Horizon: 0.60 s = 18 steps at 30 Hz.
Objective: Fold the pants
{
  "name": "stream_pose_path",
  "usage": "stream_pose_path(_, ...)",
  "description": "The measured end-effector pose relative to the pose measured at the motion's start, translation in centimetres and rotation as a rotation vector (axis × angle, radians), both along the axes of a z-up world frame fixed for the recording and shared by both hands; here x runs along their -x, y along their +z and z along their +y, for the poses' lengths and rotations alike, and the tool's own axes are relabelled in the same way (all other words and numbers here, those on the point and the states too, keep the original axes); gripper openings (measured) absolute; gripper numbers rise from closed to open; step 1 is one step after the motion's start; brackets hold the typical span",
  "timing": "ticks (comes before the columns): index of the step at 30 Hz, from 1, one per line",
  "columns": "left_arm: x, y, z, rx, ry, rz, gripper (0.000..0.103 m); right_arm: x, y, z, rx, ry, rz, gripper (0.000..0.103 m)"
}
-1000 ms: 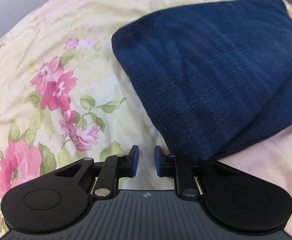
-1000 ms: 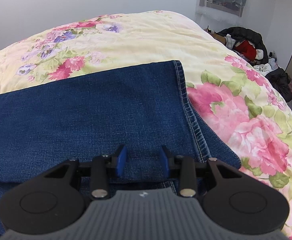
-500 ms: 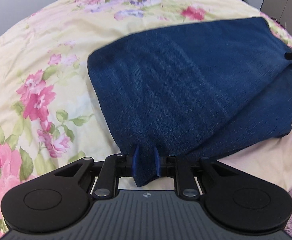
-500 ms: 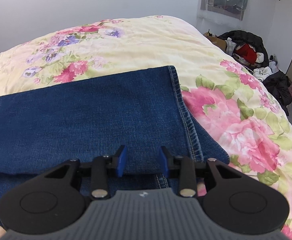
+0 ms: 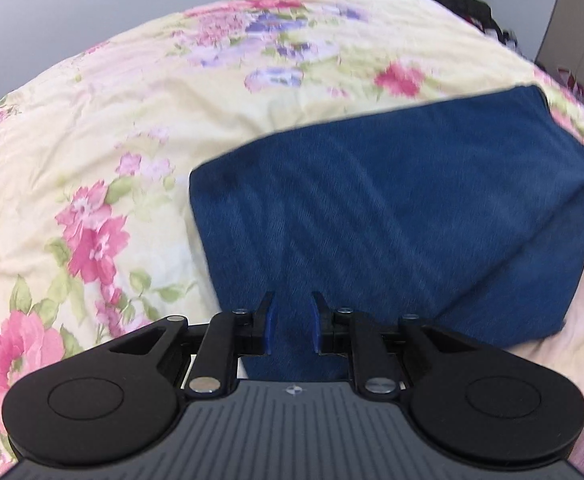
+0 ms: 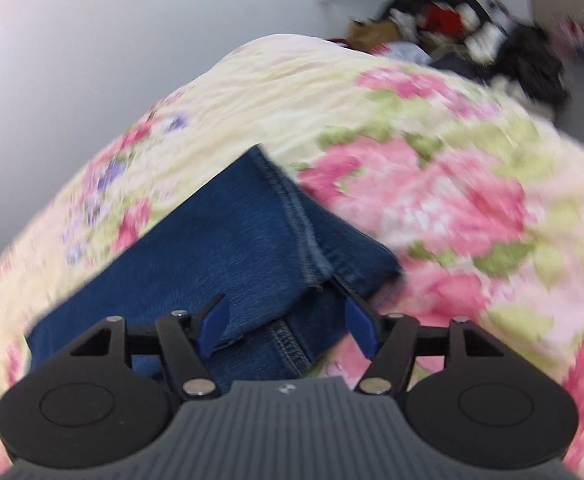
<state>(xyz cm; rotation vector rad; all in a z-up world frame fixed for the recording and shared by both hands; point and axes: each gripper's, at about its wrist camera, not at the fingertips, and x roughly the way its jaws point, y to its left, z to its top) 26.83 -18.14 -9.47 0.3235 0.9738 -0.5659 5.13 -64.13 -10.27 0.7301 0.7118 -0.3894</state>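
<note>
Left-wrist view first: the flowered bedspread (image 5: 139,128) fills nearly everything, and on its right half lie the pants (image 5: 392,216), dark blue denim already doubled over into a thick, roughly rectangular slab. The far edge runs straight and the left edge is a smooth fold, so I judge at least one fold done. The near right corner, though, slopes off at an angle and a lower layer pokes out beneath it (not a tidy stack yet). A tongue of the near edge runs in between the blue pads of the left gripper (image 5: 291,326); the jaws stand close on either side of it and look to be pinching the denim, with little gap to spare.

From the right-wrist camera, blurred by motion, the pants (image 6: 227,248) show their other end: a stitched hem (image 6: 292,216) slanting away across the bedspread (image 6: 432,200), the top layer skewed over the one below. The right gripper (image 6: 287,324) is spread wide, its pads clear of the cloth on either side, holding nothing.

What seems left is another fold to shorten the bundle and squaring up the layers. A heap of clothes (image 6: 472,36) sits on the floor far right.
</note>
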Motion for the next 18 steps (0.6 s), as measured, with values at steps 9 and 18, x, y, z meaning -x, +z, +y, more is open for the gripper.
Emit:
stream_pose_path(9,-1.2,0.2,-7.5,0.052,-0.036,-0.039,0.022,1.2,-4.9,-3.2,-0.285,-0.137,-0.149,0.064)
stream_pose_path(18,-4.6,-2.1,-16.5,0.088,-0.095,-0.051,0.022,-0.1,-8.7,-4.4,-0.361,-0.177,-0.207,0.046)
